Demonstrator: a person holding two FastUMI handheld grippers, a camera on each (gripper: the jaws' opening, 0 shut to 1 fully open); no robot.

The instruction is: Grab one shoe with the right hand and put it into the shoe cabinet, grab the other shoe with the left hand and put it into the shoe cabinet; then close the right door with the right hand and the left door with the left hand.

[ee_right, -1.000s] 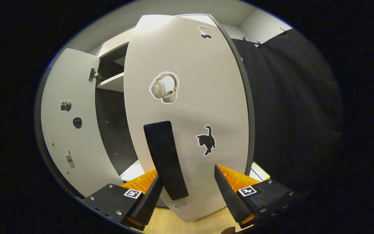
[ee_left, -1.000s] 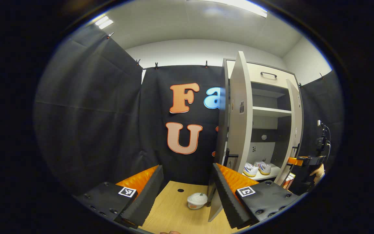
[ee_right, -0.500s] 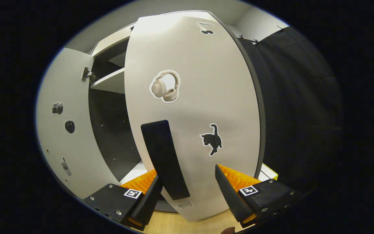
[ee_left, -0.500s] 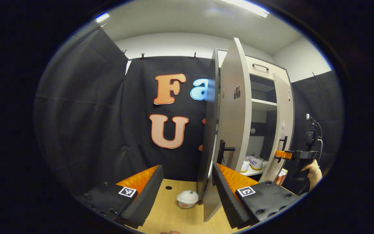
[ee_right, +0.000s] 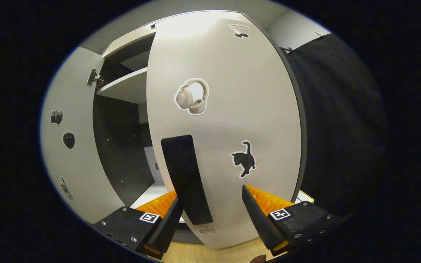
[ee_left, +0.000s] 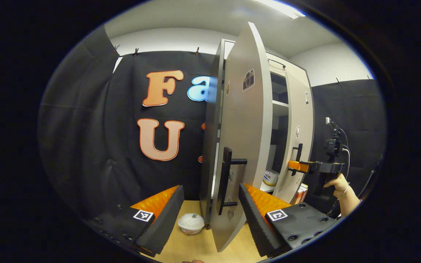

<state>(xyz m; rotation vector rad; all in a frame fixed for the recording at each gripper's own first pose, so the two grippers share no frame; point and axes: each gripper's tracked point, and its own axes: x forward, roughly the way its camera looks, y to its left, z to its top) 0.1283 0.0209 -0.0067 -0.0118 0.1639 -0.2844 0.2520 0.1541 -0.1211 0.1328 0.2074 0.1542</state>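
Note:
In the left gripper view the cabinet's grey left door (ee_left: 245, 138) stands half open right in front of my open left gripper (ee_left: 210, 188). Its black handle (ee_left: 228, 179) sits between the fingers. Through the narrow gap a white shoe (ee_left: 270, 178) rests on the cabinet's bottom shelf. Farther right, a hand holds my right gripper (ee_left: 298, 166) at the right door (ee_left: 302, 138). In the right gripper view the right door (ee_right: 228, 120) is close up, and my open right gripper (ee_right: 211, 195) has its black handle (ee_right: 186, 179) just inside the left finger (ee_right: 165, 226).
A white lidded bowl (ee_left: 192, 223) sits on the wooden floor by the left door's foot. A yellow box (ee_right: 303, 197) lies low beside the cabinet's right side. The left door's inner face (ee_right: 68, 146) and a shelf (ee_right: 126, 87) show behind the right door.
Both doors have swung further toward shut and the gap between them has narrowed, hiding most of the shoes. My left gripper has come up to the left door's handle.

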